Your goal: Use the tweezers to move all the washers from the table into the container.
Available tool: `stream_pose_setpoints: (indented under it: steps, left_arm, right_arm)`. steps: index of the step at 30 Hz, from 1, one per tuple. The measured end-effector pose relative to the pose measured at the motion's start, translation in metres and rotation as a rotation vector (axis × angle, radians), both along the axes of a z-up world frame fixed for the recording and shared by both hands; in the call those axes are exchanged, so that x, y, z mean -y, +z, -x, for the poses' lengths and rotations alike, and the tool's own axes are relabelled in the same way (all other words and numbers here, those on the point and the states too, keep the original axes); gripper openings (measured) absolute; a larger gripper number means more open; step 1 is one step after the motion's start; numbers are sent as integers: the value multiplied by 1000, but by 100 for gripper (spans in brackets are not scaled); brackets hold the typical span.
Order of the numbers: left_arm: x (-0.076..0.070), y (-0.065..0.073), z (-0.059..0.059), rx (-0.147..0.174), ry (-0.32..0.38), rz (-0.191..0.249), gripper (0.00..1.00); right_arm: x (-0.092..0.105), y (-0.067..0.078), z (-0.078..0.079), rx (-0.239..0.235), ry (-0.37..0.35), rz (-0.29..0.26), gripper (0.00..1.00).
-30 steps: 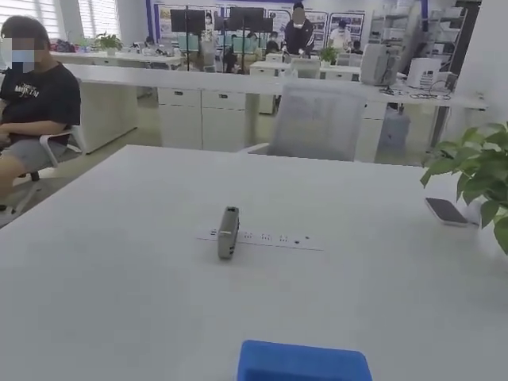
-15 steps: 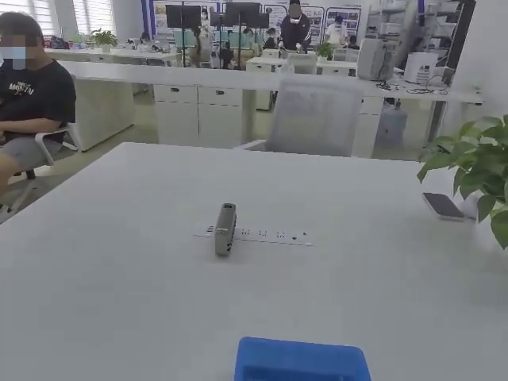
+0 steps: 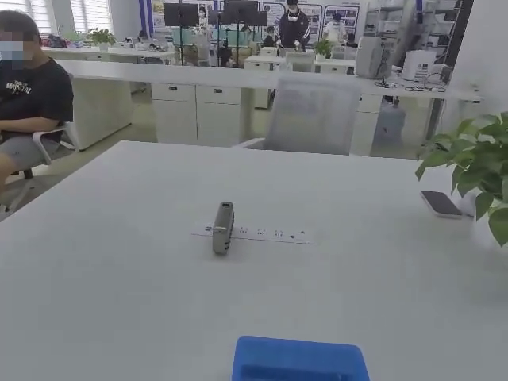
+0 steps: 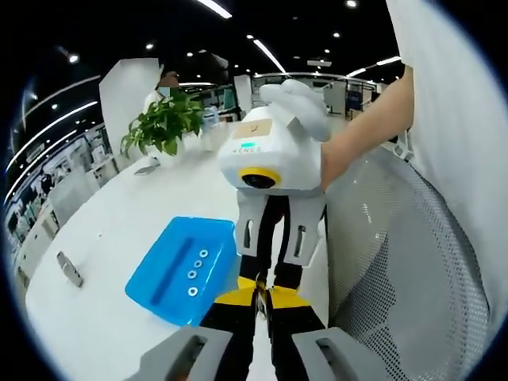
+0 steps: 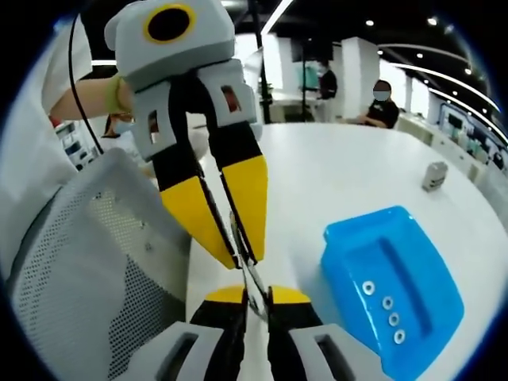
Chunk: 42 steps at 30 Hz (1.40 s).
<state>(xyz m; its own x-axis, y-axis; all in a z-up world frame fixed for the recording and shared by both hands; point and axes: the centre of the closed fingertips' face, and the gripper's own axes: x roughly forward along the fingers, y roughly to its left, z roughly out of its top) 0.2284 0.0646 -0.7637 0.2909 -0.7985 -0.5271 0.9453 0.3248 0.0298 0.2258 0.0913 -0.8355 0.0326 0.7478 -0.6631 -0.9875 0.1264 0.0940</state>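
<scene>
Washers (image 4: 196,272), four, lie in a row in the recess of the blue container (image 4: 159,279), which stands on the white desk (image 3: 119,302) near its front edge. Tweezers (image 5: 238,238), thin metal, sit just beside the container; the left tool (image 4: 263,305) and the right tool (image 5: 258,305) are each clamped on them, meeting tip to tip. Further out on the desk are a grey device (image 3: 223,228) lying across a power strip (image 3: 274,235), a phone (image 3: 441,203) and a potted plant (image 3: 476,171).
</scene>
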Motion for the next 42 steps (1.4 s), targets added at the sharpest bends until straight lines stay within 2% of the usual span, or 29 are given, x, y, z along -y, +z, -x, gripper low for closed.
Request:
stream_pose_setpoints:
  steps: [1, 2, 3, 5, 7, 8, 11, 12, 16, 18, 20, 23, 26, 28, 30, 31, 33, 34, 38, 40, 42]
  left_arm:
    - [0, 4, 0, -30, 30, 46, 7]
    - [-2, 10, -3, -60, 87, 111, 11]
    - [-4, 14, -6, -66, 122, 149, 15]
    - [-12, 19, -7, -69, 194, 199, 25]
    - [-20, 19, -6, -93, 262, 235, 38]
    - [-21, 18, -5, -96, 274, 238, 43]
    - [-31, 11, 4, -92, 327, 221, 59]
    - [-33, 9, 7, -94, 340, 215, 62]
    - [-38, 5, 16, -87, 414, 235, 71]
    - [-40, 2, 19, -89, 442, 238, 74]
    - [-41, 0, 23, -85, 481, 261, 76]
    - [-42, -3, 26, -77, 508, 261, 78]
    - [-42, -2, 25, -21, 528, 256, 81]
    - [-42, 1, 24, -9, 537, 274, 82]
    - [-39, 11, 22, -9, 529, 355, 80]
    - [-39, 14, 21, -19, 533, 399, 79]
    - [-41, 17, 20, -49, 547, 448, 80]
    - [-43, 18, 20, -45, 551, 454, 81]
    - [-42, 16, 20, -22, 538, 416, 77]
    - [-41, 12, 21, -19, 530, 384, 76]
    - [-42, 10, 21, -24, 534, 375, 75]
  right_arm:
    - [1, 0, -1, -13, -9, 0, 4]
    - [2, -1, -1, -34, -18, -10, 4]
    - [2, -1, -3, -39, -35, -20, 4]
    - [3, 0, -3, -48, -50, -32, 4]
    - [3, 0, -3, -56, -69, -43, 4]
    - [4, 0, -4, -62, -80, -51, 4]
    - [5, 3, -4, -142, -150, -100, 4]
    - [5, 5, -5, -147, -158, -115, 4]
    - [10, 19, -10, -174, -201, -176, 4]
    - [11, 27, -12, -175, -219, -194, 4]
    - [14, 39, -16, -173, -240, -217, 4]
    - [16, 55, -24, -171, -271, -255, 5]
    - [15, 73, -33, -180, -296, -302, 5]
    - [15, 80, -38, -173, -305, -314, 5]
    - [14, 85, -43, -164, -307, -318, 5]
    - [13, 86, -48, -158, -311, -318, 5]
    - [13, 87, -54, -149, -313, -316, 5]
    - [12, 88, -58, -145, -316, -316, 5]
    - [9, 87, -71, -142, -337, -317, 5]
    - [7, 84, -79, -141, -349, -312, 5]
    - [5, 80, -87, -148, -367, -305, 5]
